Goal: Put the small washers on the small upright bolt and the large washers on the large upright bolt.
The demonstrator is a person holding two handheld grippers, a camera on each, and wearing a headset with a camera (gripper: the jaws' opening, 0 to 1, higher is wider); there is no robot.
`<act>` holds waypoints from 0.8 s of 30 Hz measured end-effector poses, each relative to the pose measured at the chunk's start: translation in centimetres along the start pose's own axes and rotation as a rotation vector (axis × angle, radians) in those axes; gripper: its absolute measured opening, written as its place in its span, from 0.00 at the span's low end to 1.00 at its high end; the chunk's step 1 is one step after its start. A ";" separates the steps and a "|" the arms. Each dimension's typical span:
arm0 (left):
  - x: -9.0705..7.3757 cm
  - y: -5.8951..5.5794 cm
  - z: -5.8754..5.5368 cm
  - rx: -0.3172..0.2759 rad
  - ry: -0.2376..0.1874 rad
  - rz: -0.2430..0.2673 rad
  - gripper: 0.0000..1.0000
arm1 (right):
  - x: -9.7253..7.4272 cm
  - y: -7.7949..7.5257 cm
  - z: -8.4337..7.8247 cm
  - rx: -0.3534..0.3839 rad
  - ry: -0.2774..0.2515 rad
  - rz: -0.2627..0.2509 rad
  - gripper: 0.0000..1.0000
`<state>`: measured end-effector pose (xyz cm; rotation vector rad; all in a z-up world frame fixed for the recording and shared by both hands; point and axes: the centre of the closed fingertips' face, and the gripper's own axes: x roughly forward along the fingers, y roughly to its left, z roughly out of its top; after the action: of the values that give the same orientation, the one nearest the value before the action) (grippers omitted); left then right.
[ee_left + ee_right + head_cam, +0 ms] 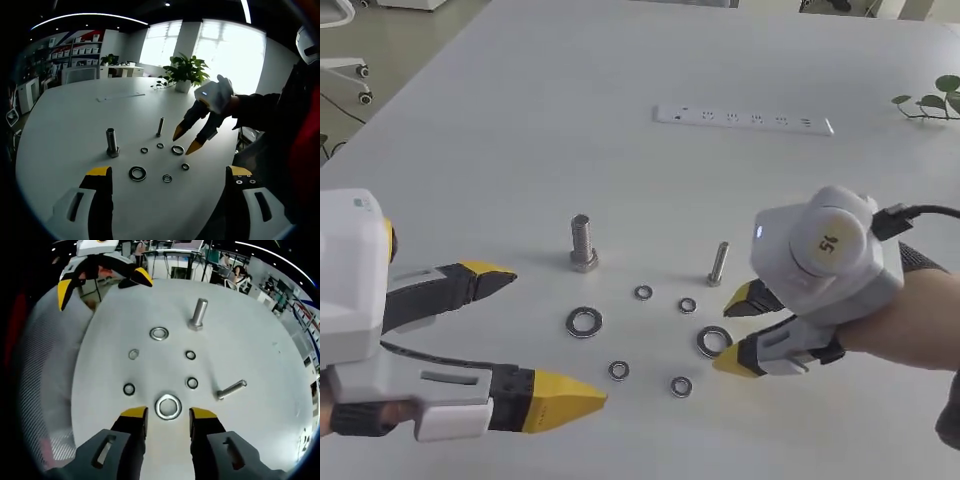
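Observation:
A large bolt (582,243) and a small bolt (718,263) stand upright on the white table (520,130). In front of them lie two large washers (584,322) (713,341) and several small washers (643,293). My right gripper (725,333) is open, low over the table, its yellow tips on either side of the right-hand large washer (168,406), not closed on it. My left gripper (545,340) is wide open at the near left, holding nothing. In the left gripper view the large bolt (111,142) and the right gripper (187,140) lie ahead.
A white power strip (743,119) lies farther back on the table. A potted plant (930,100) is at the far right edge. A chair base (350,70) stands on the floor off the table's left side.

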<state>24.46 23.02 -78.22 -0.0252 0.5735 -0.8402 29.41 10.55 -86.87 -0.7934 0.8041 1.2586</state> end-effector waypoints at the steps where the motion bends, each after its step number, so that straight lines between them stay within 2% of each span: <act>1: 0.0 0.0 0.0 -0.001 0.000 -0.002 0.94 | 0.1 0.0 0.0 0.000 -0.001 0.002 0.34; 7: -0.1 0.0 0.1 0.000 -0.004 0.000 0.94 | 0.4 0.0 -0.3 -0.016 0.023 -0.001 0.33; 8: -0.1 0.0 0.2 0.000 -0.007 0.000 0.94 | 0.4 0.0 0.0 -0.011 0.011 0.001 0.32; 14: -0.1 0.0 0.2 -0.001 -0.005 -0.002 0.93 | 0.5 0.1 0.0 -0.009 0.019 0.013 0.29; 24: -0.2 -0.1 0.2 -0.001 -0.011 -0.006 0.93 | 0.7 0.2 0.0 0.029 0.039 0.039 0.28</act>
<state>24.41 23.00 -77.92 -0.0322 0.5642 -0.8447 29.28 10.89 -87.55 -0.7840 0.8708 1.2667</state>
